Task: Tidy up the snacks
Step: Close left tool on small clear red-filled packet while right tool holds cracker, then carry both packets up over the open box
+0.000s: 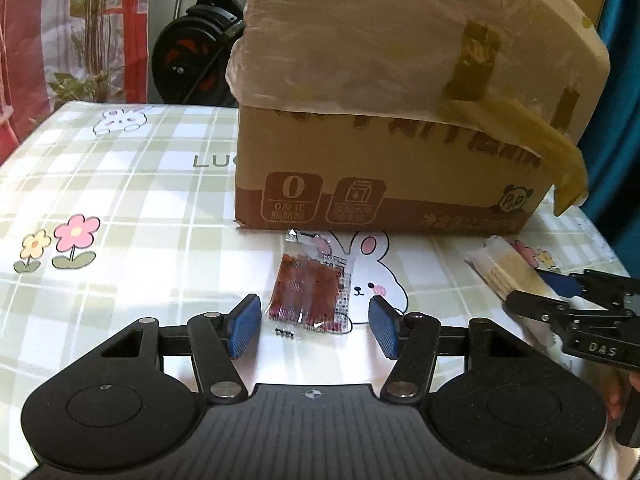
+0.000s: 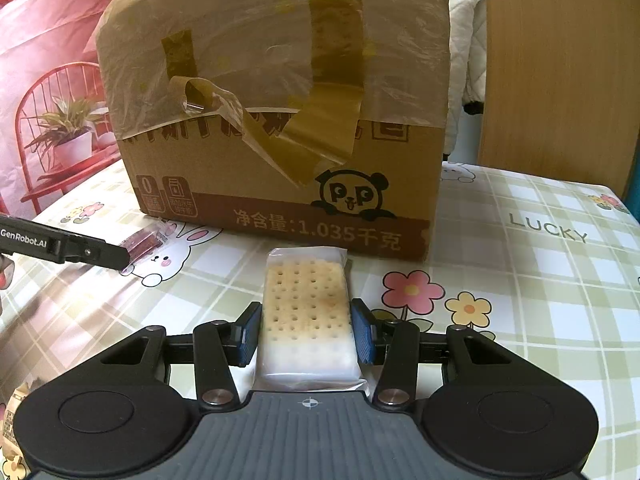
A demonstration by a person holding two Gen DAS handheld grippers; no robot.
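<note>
Two snacks are in play, and neither is put away yet, so the task looks early. The cracker pack (image 2: 306, 316) sits between the right gripper (image 2: 306, 334) jaws, whose pads press its two long sides: it is pinched, with its far end toward the box (image 2: 280, 160). Whether it is lifted or rests on the table (image 2: 520, 280) I cannot tell. The red snack packet (image 1: 310, 294) lies flat on the table just in front of the box, over a printed rabbit. The left gripper (image 1: 314, 326) hovers at its near end with jaws spread wide, one pad on each side, not touching it. The box is draped in plastic and loose brown tape; its opening is out of view. My guess is both packs go there, so nearly everything remains.
</note>
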